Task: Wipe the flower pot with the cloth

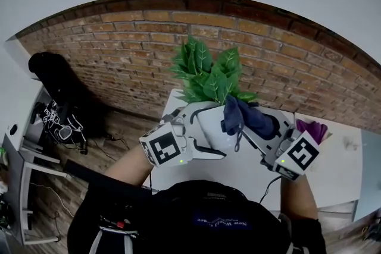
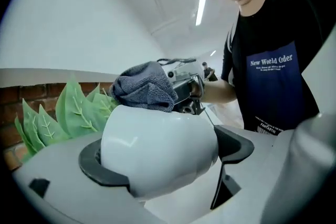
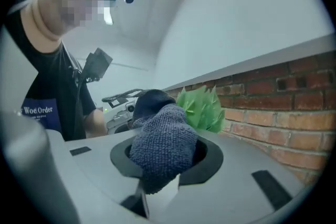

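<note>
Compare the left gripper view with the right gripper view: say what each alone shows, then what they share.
Left gripper view only: the white flower pot, clamped in the left gripper. Right gripper view only: the jaws of the right gripper shut on the cloth. Both: the cloth, green leaves, brick wall and the person's dark shirt.

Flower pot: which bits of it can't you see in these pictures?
- Inside the pot: head view, leaves and cloth cover it.
- Pot's lower part: head view, left tool crosses it.
- Pot's far side: left gripper view, its own body and the cloth hide it.
- Most of the pot: right gripper view, cloth blocks it.
</note>
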